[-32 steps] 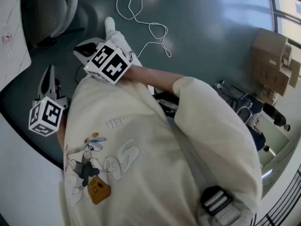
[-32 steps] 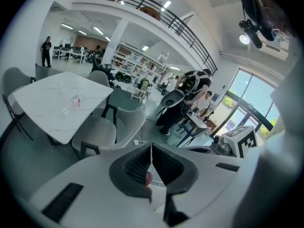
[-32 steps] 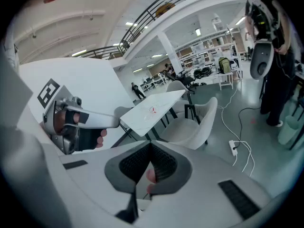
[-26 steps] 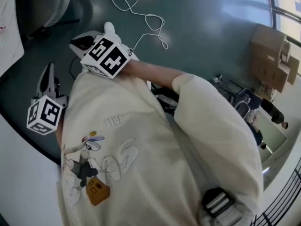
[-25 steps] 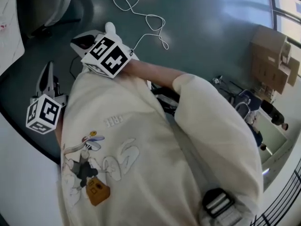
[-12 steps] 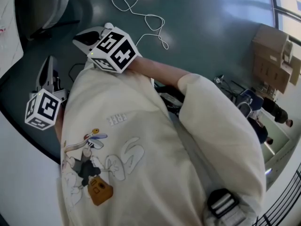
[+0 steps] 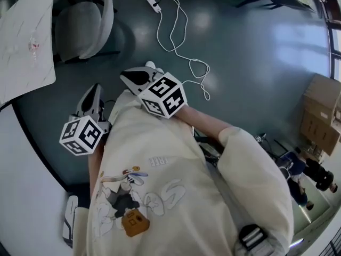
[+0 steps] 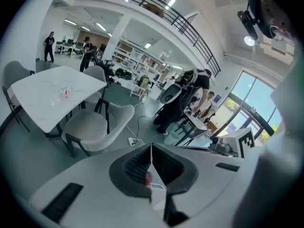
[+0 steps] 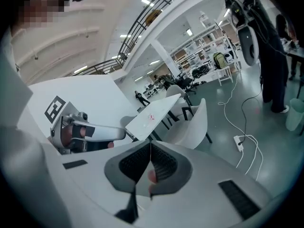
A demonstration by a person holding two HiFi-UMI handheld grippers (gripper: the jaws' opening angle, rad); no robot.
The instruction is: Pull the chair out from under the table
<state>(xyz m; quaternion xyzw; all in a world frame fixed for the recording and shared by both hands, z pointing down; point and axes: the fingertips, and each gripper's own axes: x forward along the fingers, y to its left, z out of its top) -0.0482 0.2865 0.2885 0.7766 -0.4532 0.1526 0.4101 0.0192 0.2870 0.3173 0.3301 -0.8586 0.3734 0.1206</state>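
Head view puts the chair (image 7: 80, 25) at the upper left, its seat drawn up to the white surface (image 7: 26, 47) and its backrest turned toward the open floor. It lies ahead of both my tools, well apart from them. My left tool (image 7: 93, 89) points almost straight at it and looks the nearer. My right tool (image 7: 127, 76) sits just beside the left. Both have their jaws pressed together on nothing, so I judge they must open before either can take the backrest.

Head view looks steeply down; both gripper views face chair (image 8: 95, 127) and table (image 8: 57, 94).
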